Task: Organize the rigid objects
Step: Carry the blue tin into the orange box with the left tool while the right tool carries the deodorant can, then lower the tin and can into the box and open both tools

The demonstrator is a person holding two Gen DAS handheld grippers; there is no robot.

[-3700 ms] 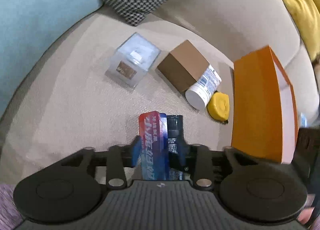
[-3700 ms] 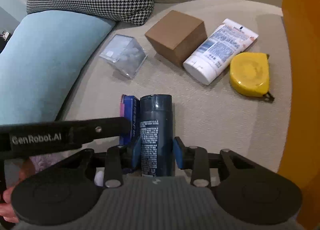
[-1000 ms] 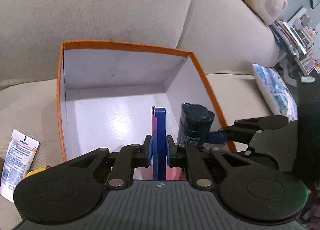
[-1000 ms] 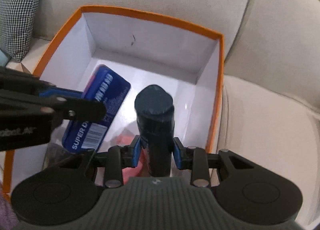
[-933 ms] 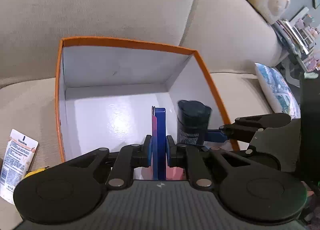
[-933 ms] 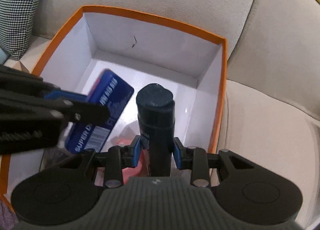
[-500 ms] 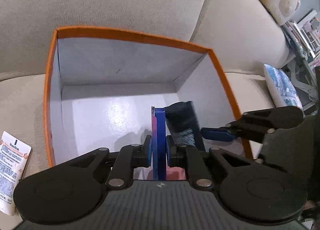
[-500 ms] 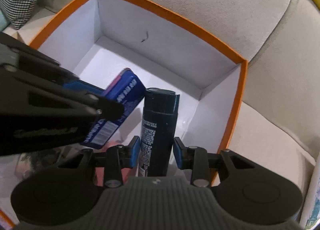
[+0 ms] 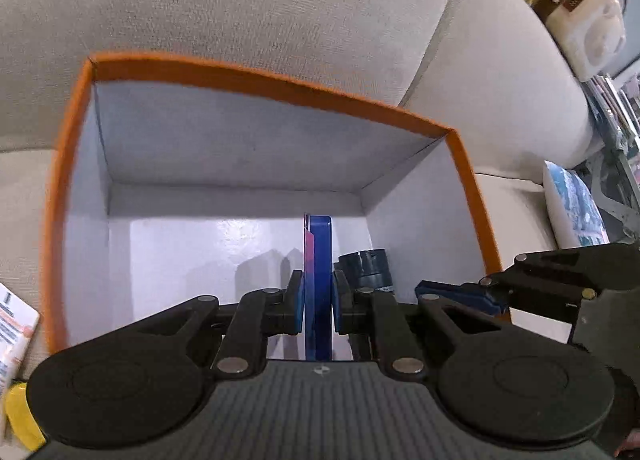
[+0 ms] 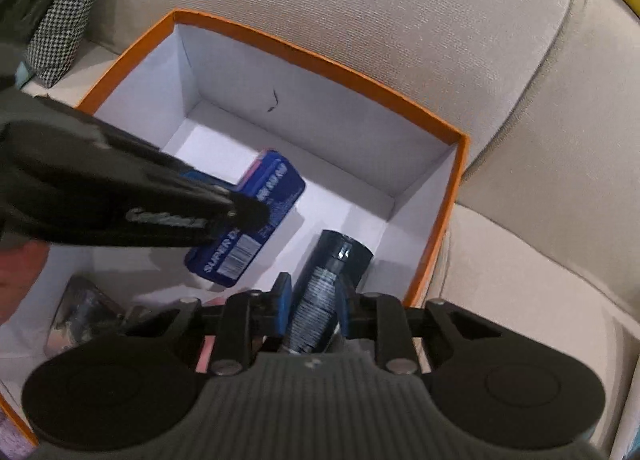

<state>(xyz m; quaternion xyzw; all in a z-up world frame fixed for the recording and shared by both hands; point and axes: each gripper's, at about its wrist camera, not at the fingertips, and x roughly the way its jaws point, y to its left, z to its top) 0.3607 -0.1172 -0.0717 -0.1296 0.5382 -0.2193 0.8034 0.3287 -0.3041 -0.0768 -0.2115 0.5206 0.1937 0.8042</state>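
Box (image 9: 460, 155) fills both views, orange rim, white inside, sitting on the beige sofa (image 9: 240, 7). Left wrist view only catches the tin (image 9: 318, 260) edge-on, a thin blue sliver, plus a white tube (image 9: 16, 324) and something yellow (image 9: 20, 416) outside the box at its lower left edge. Right wrist view is the one that shows the tin's printed face (image 10: 256, 219), and also a shiny packet-like thing (image 10: 80, 320) in the near left corner of the box and a houndstooth cushion (image 10: 68, 11) beyond it. Room-wise, the far half of the box floor is bare, while the can (image 10: 324, 288) lies close along the right wall and the tin hangs just left of it over the middle. Left gripper (image 9: 318, 300) is clamped on the tin, pads tight on both flat sides. Right gripper (image 10: 312, 304) has just been closing with the can between its jaws; the can is tilted, its cap end looks down on the box floor, and I can't tell if the pads actually press it.
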